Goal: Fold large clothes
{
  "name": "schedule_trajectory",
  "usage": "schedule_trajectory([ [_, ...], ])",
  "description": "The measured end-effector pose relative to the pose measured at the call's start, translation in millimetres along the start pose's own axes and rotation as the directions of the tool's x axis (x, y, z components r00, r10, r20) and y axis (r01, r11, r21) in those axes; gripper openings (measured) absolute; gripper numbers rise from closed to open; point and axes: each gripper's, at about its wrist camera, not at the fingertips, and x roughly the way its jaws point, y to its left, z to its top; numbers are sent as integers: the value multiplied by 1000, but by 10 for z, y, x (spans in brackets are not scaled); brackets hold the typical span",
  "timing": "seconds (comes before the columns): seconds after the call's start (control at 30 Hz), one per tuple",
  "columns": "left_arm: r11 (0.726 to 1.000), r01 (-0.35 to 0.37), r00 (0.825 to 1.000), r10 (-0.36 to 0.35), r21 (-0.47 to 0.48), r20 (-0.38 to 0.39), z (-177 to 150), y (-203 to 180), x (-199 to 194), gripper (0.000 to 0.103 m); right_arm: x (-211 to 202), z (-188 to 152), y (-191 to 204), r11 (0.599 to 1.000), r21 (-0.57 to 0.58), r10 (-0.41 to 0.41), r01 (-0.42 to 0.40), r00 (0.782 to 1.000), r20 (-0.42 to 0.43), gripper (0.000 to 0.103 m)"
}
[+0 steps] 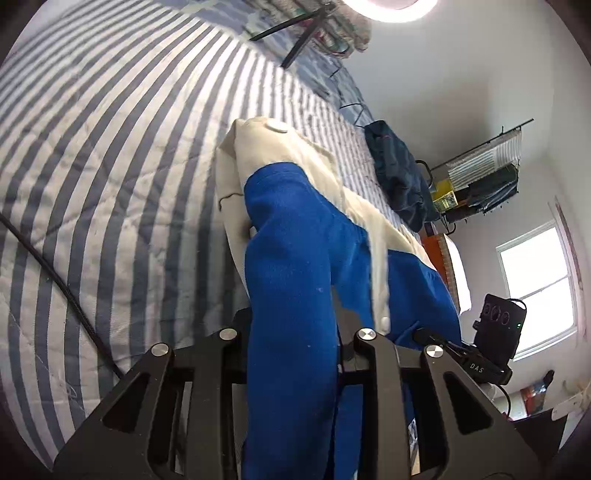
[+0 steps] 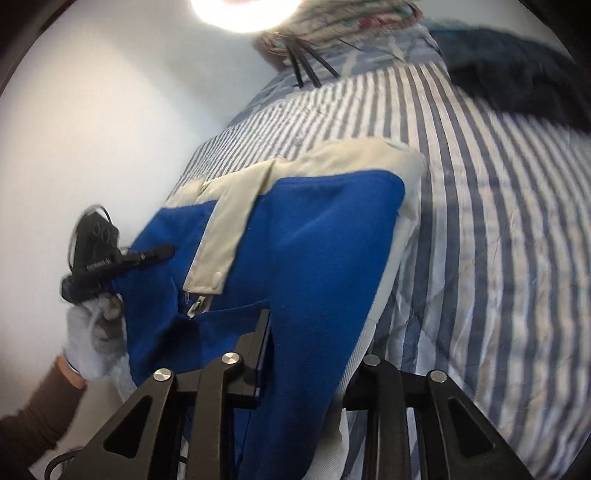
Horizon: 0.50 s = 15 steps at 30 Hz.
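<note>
A blue and cream jacket (image 1: 295, 229) is held up above the striped bed cover (image 1: 110, 166). My left gripper (image 1: 295, 332) is shut on a fold of its blue fabric, and the cloth hides the fingertips. My right gripper (image 2: 306, 343) is shut on the jacket (image 2: 314, 229) at another edge, with blue fabric running between the fingers. The jacket hangs stretched between the two grippers, its cream placket (image 2: 229, 221) and snap showing. The right gripper also shows in the left wrist view (image 1: 461, 354), and the left gripper in the right wrist view (image 2: 122, 258).
A dark navy garment (image 1: 399, 177) lies on the bed near its far edge, also in the right wrist view (image 2: 517, 62). A wire rack (image 1: 480, 181) with items stands by the wall. A black cable (image 1: 55, 280) crosses the cover. Patterned bedding (image 2: 332, 22) lies at the head.
</note>
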Motion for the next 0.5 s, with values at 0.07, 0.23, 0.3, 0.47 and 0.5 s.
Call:
schedule_trajectory([
  [0.07, 999, 1, 1000, -1, 38, 6, -5, -171, -41, 25, -79, 41, 165, 997, -53, -64, 64, 998, 5, 25],
  [0.23, 995, 5, 1000, -5, 100, 4, -34, -570, -45, 24, -266, 133, 387, 975, -130, -178, 181, 984, 30, 23],
  [0.3, 993, 14, 1000, -14, 120, 4, -29, -731, -23, 24, -380, 167, 432, 962, -158, -217, 222, 975, 47, 23],
  [0.47, 984, 33, 999, -34, 175, 2, 42, -1196, 76, 24, -727, 251, 428, 942, -178, -273, 285, 958, 91, 23],
  [0.5, 981, 38, 999, -39, 188, 2, 69, -1301, 105, 24, -808, 278, 405, 937, -179, -285, 299, 953, 101, 23],
])
